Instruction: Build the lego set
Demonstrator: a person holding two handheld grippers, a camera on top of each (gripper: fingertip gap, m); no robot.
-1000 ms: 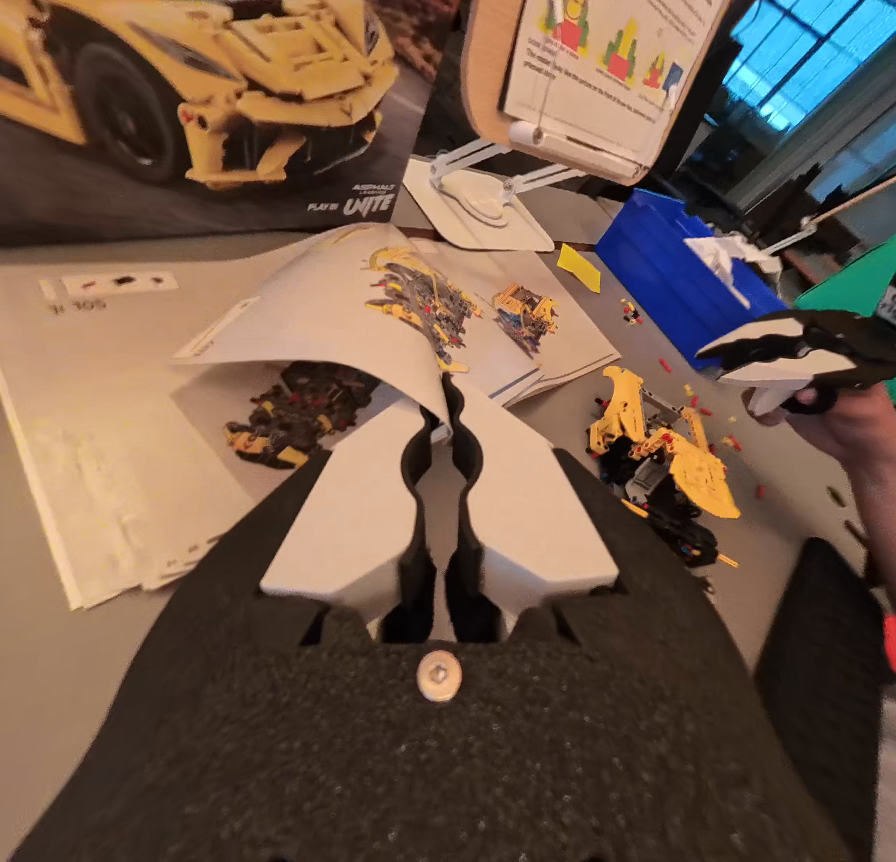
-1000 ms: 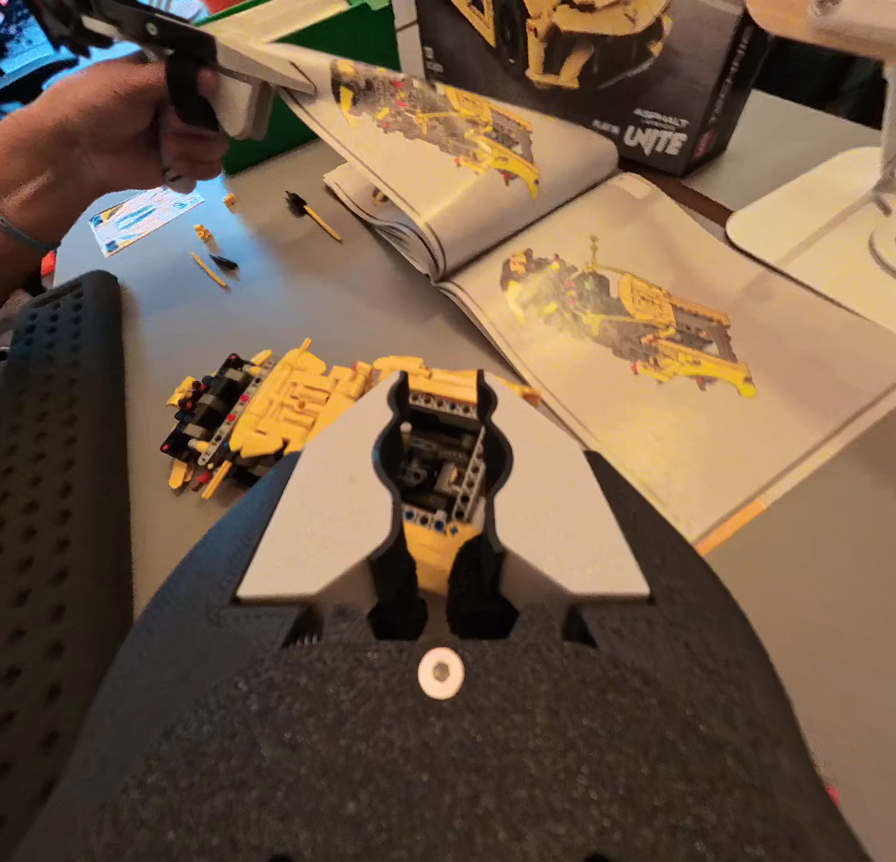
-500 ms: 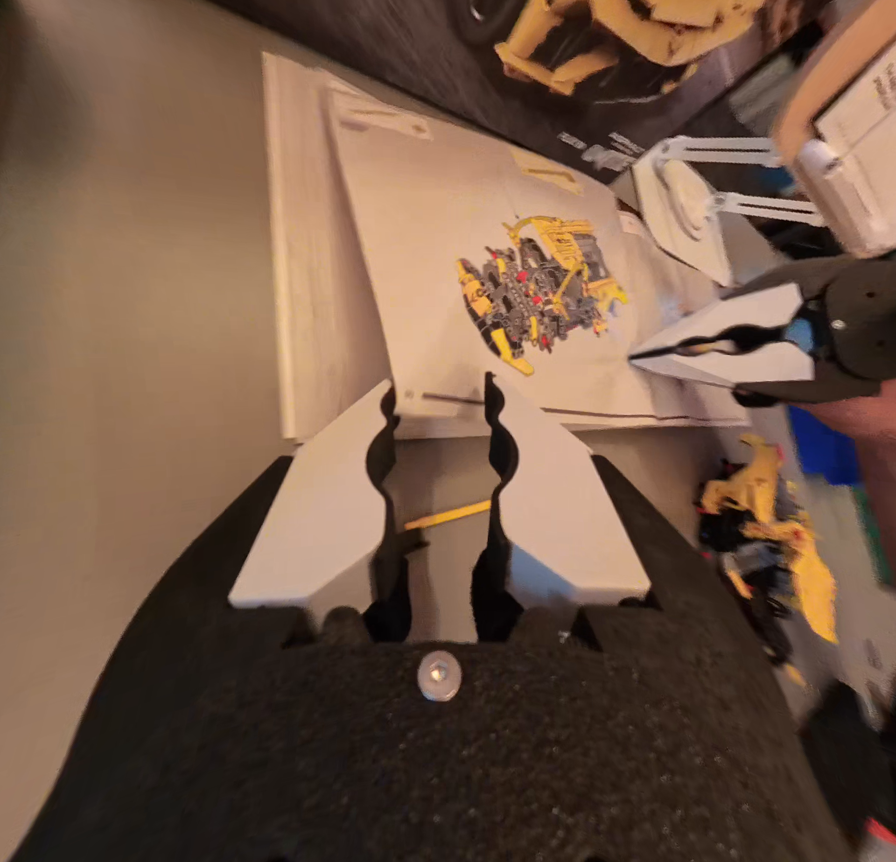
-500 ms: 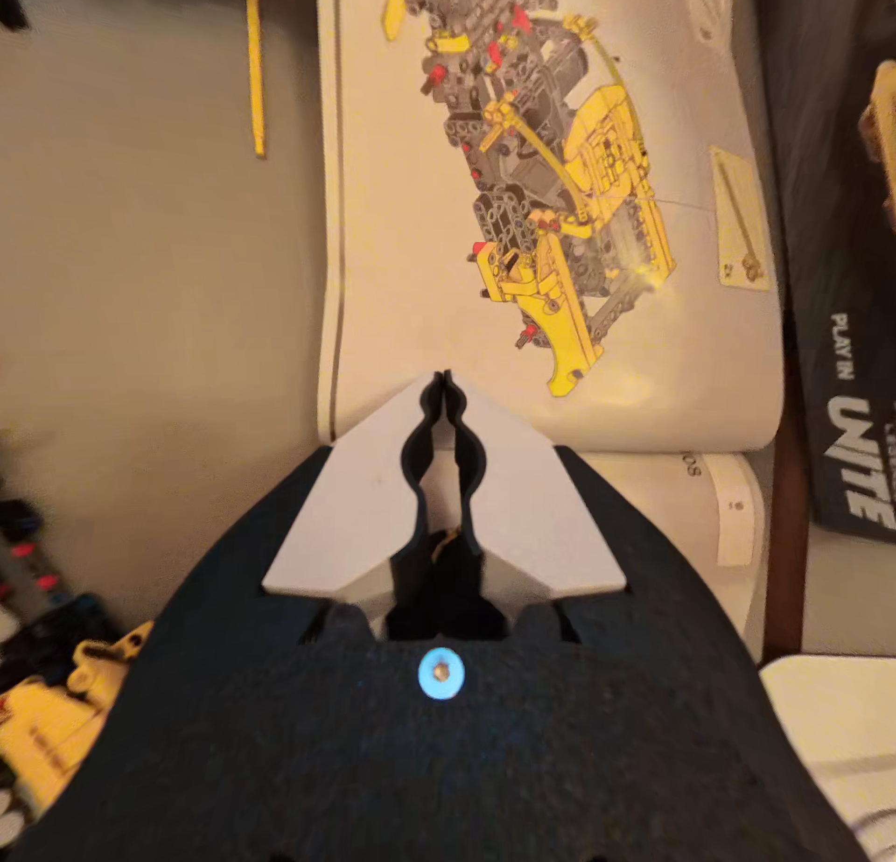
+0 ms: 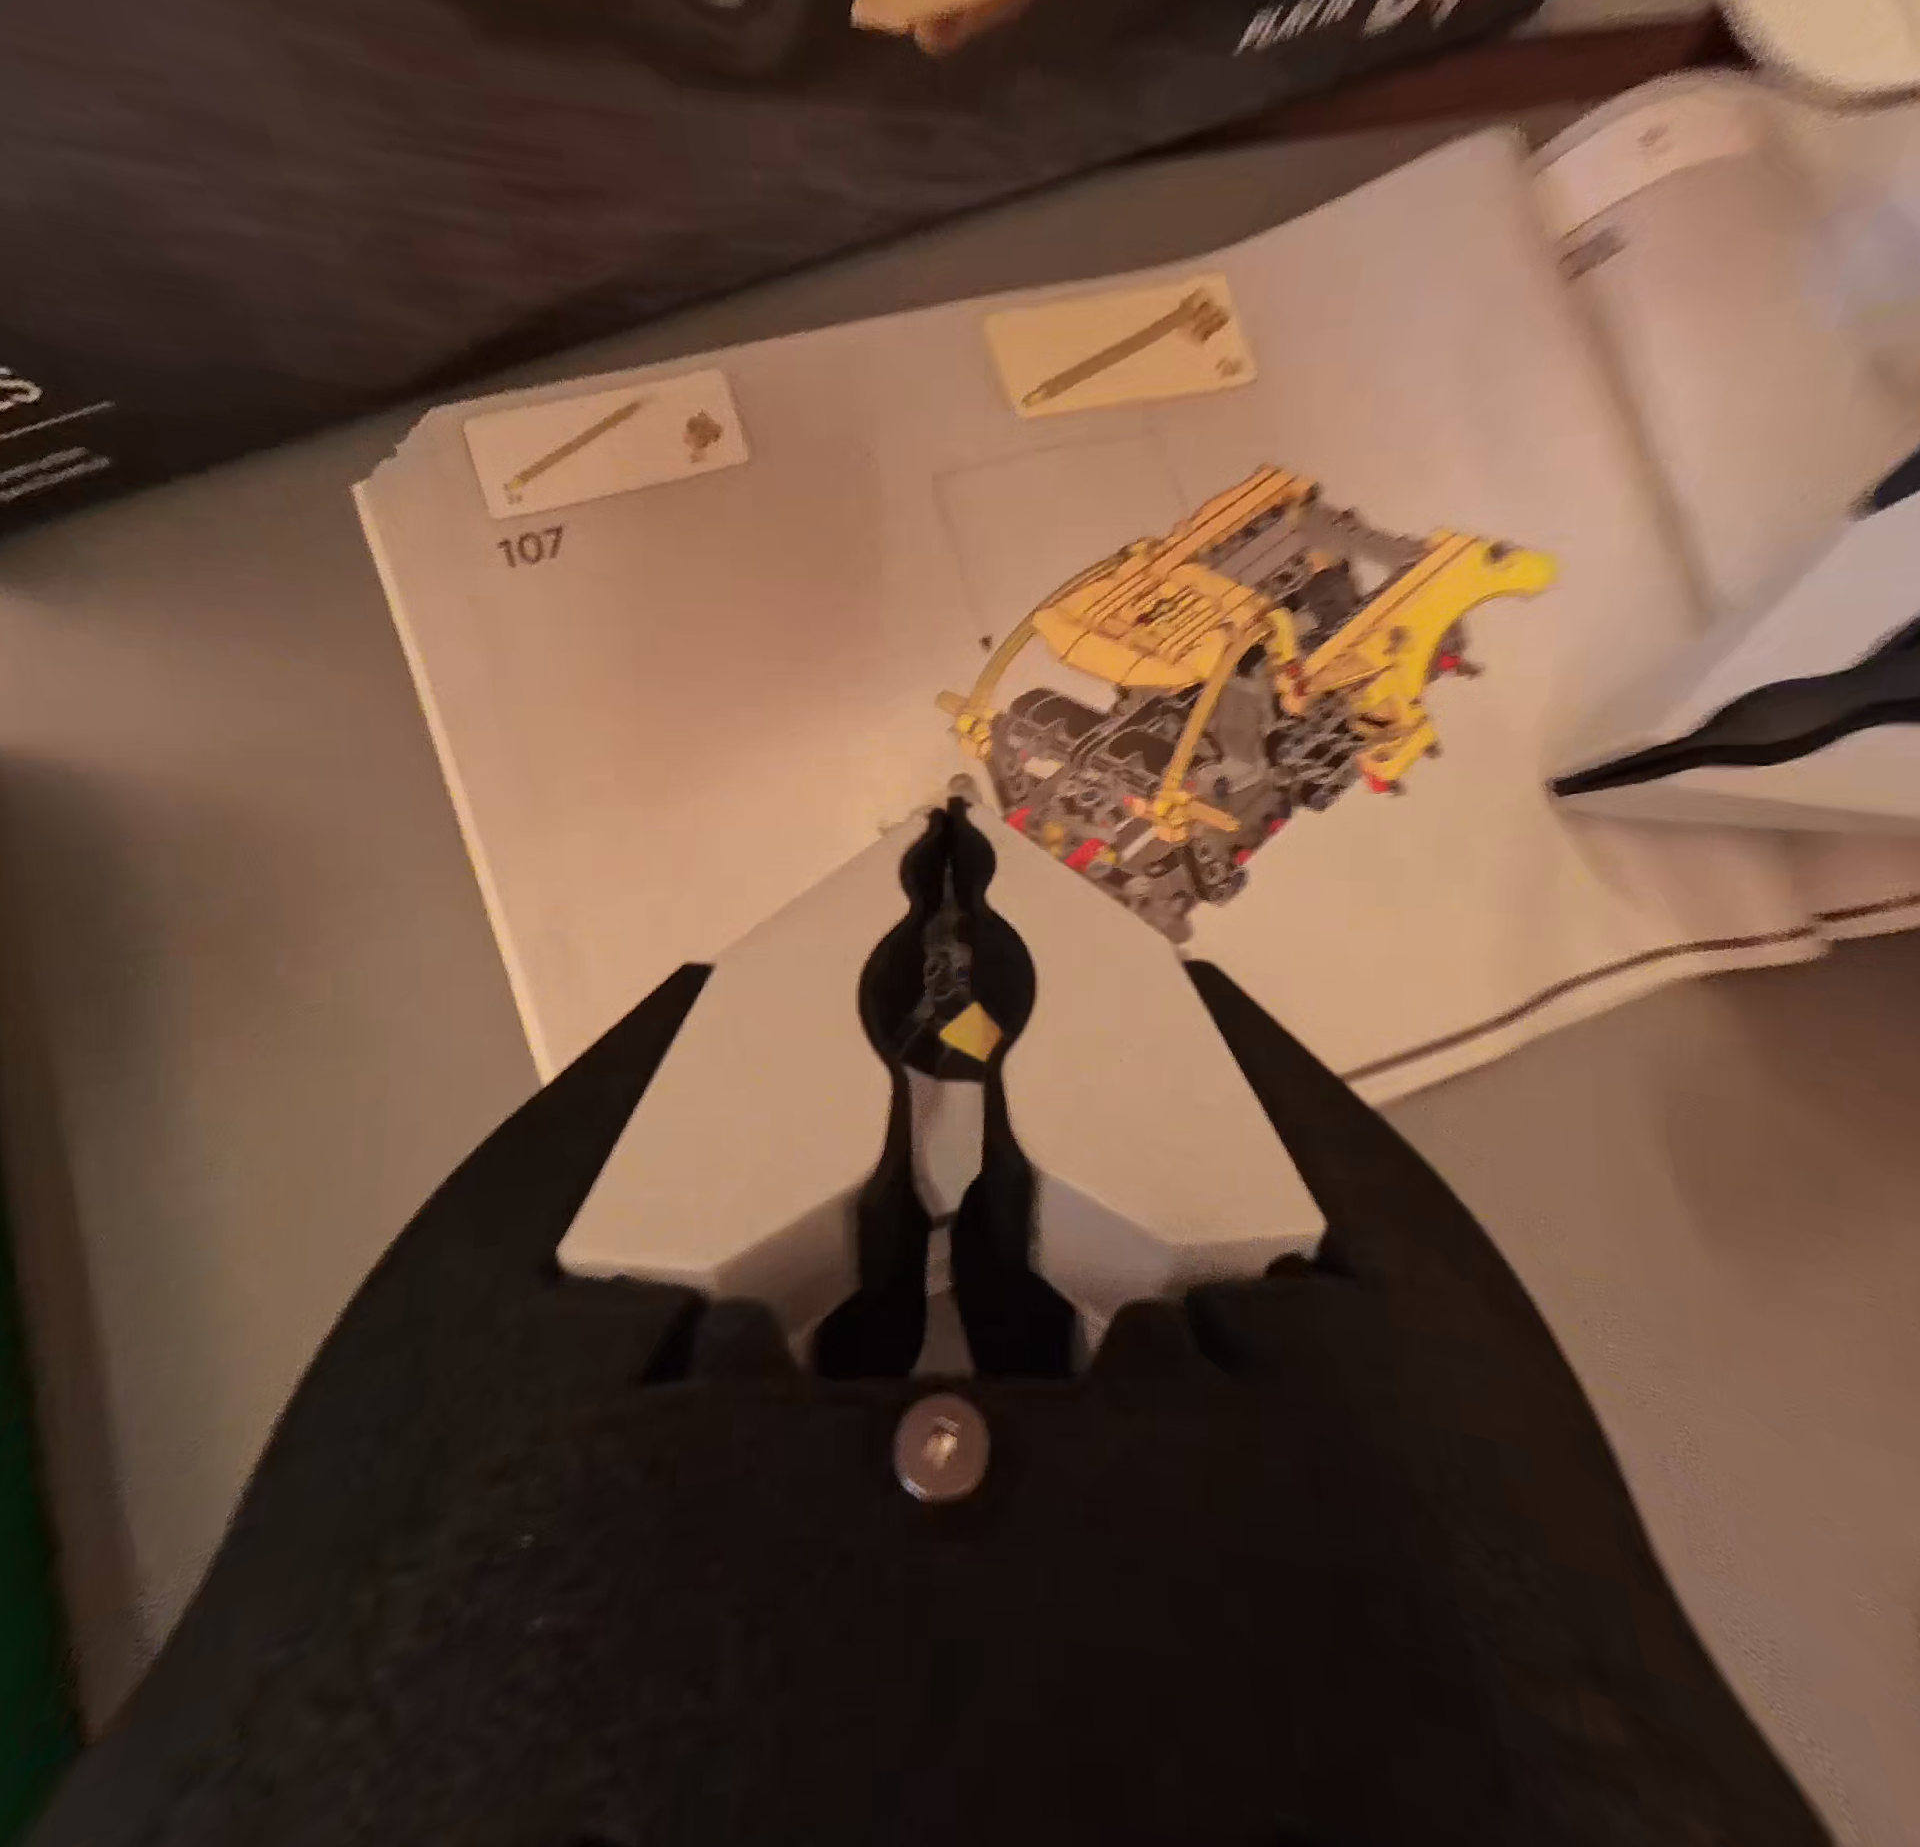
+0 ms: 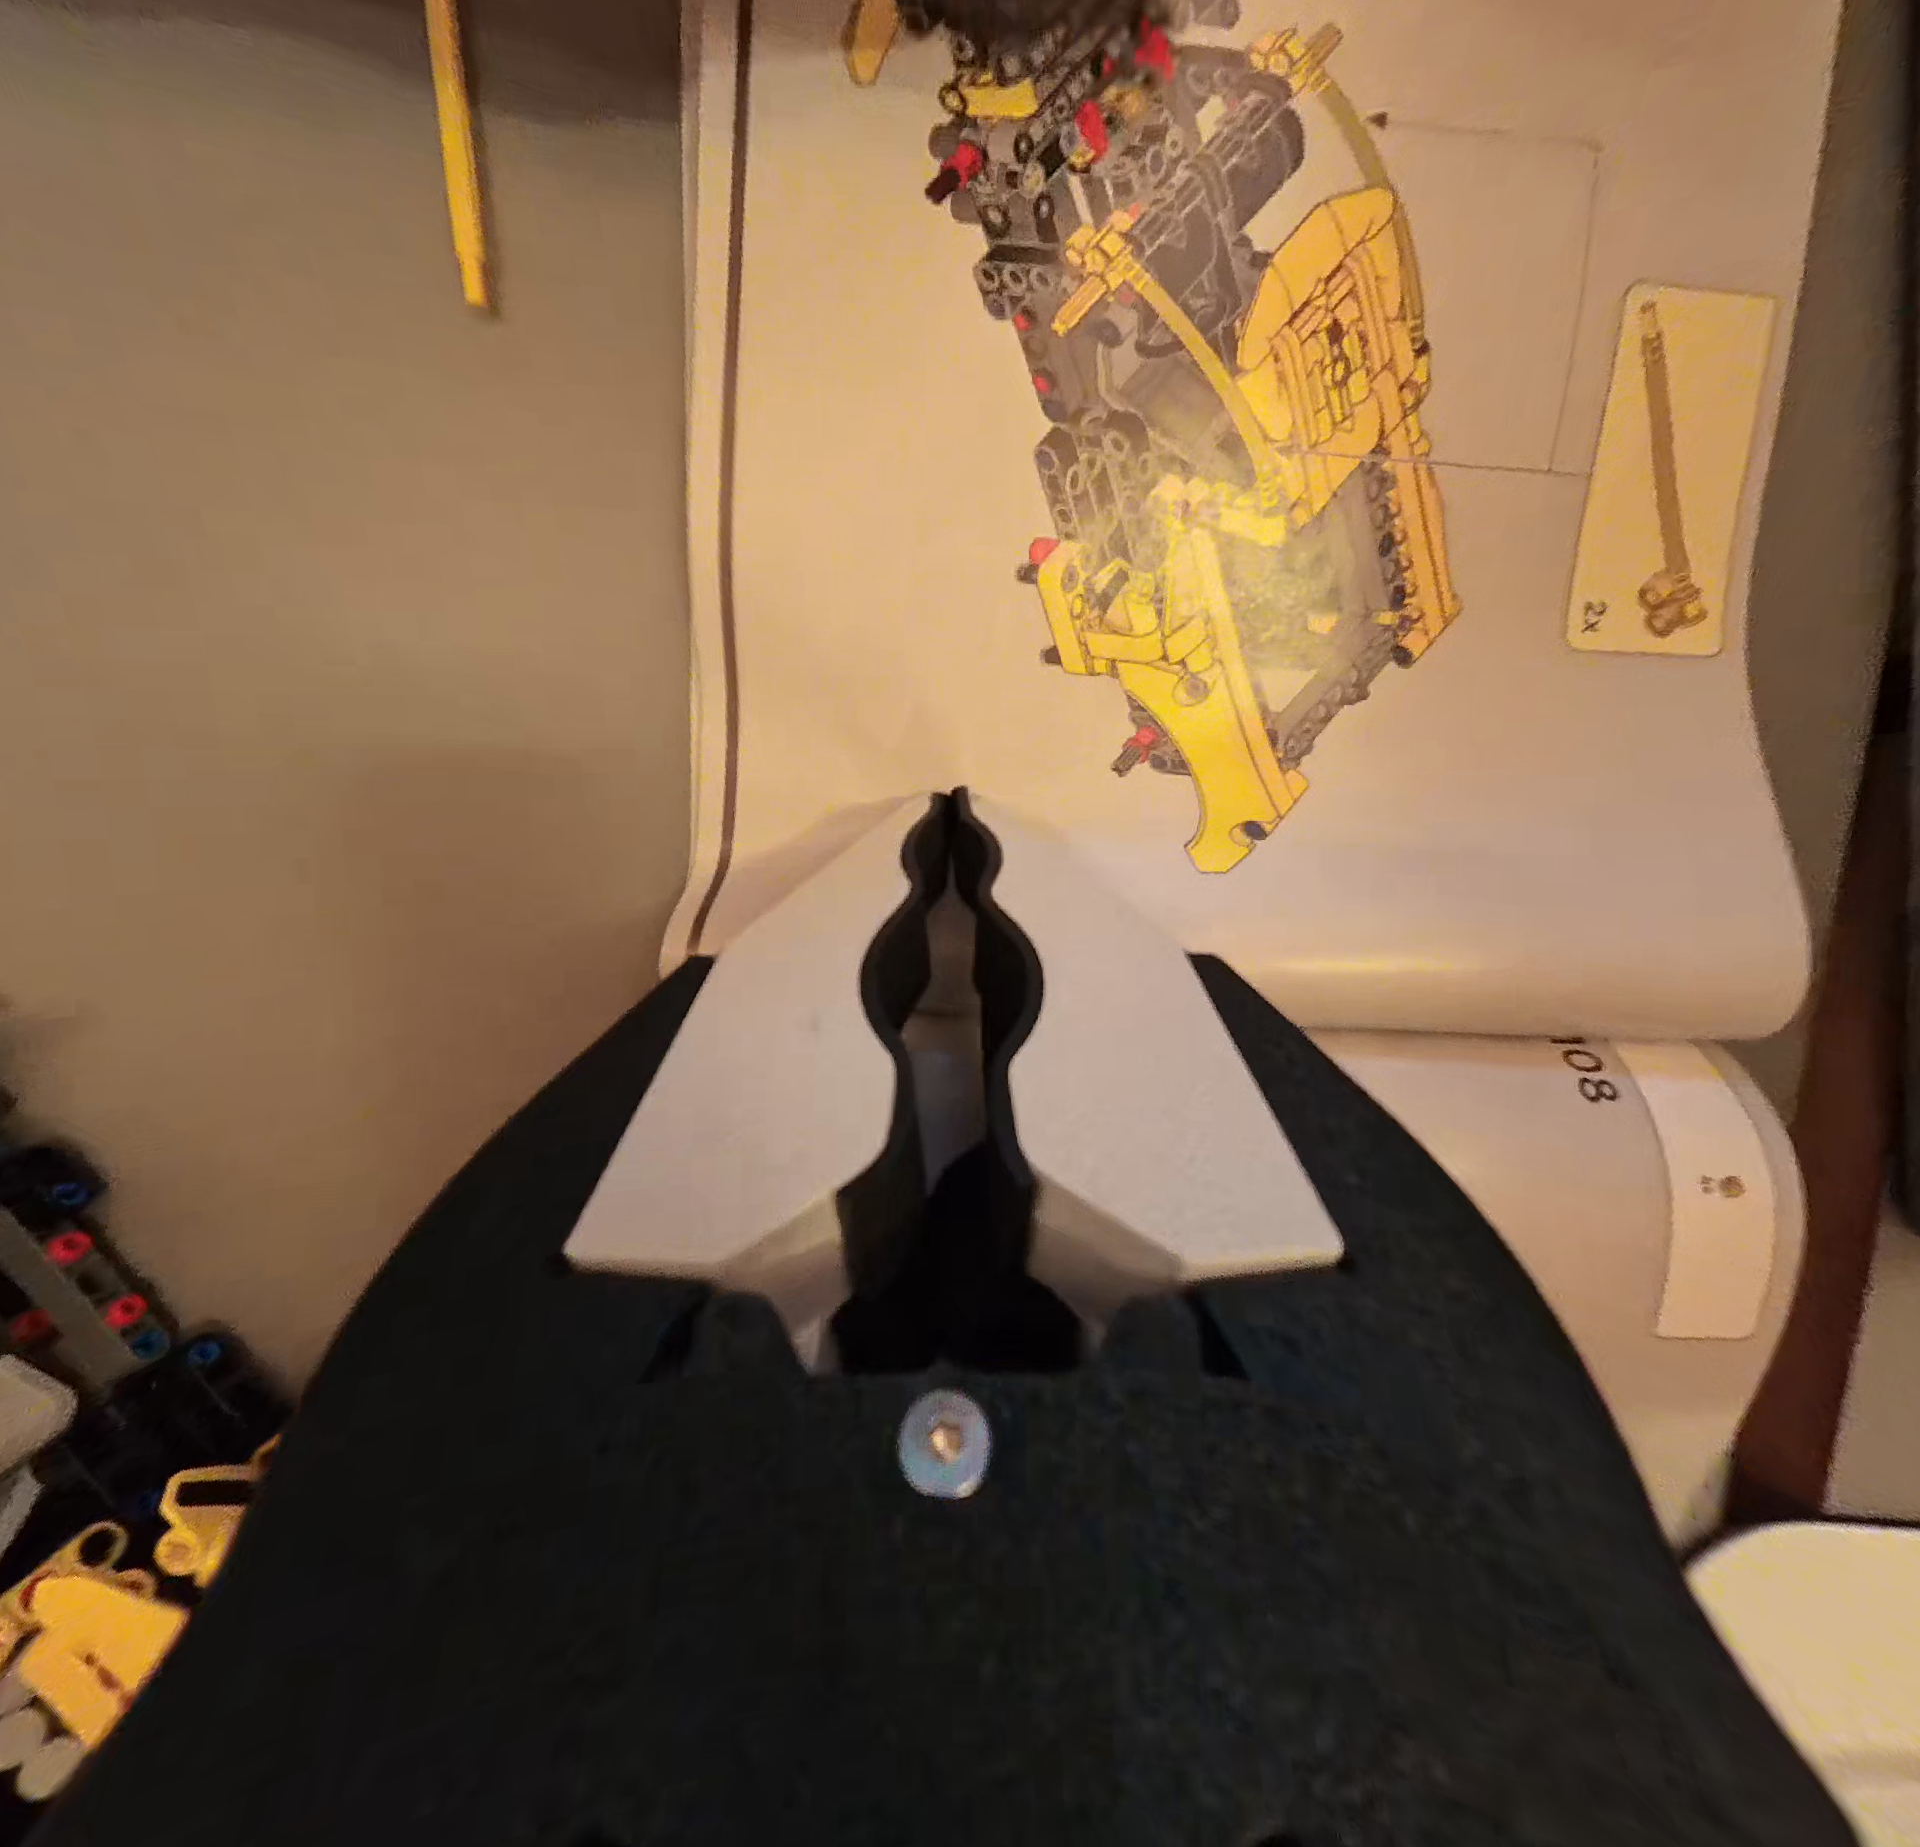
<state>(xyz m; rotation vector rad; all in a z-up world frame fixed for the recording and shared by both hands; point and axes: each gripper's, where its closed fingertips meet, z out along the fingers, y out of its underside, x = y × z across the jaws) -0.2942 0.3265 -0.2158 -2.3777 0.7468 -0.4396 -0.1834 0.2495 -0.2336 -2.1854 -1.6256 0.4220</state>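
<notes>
Both your left gripper (image 5: 951,810) and right gripper (image 6: 954,798) are closed and empty over the instruction booklet (image 6: 883,571). The thin yellow axle (image 6: 457,124) lies beside it; it looks light and slippery, so grip it mid-length.

left gripper (image 5: 951,810): black grainy body, pale grey wedge fingers, wavy black pads, silver screw.
right gripper (image 6: 951,795): same build.

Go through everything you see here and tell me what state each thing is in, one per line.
Left tongs: shut, over the page.
Right tongs: shut, empty.
Instruction booklet: open, the page's near edge curls up.
Yellow rod: loose on the table beside the booklet.
Lego car model: part-built, on the table.
Set box: behind the booklet.
</notes>
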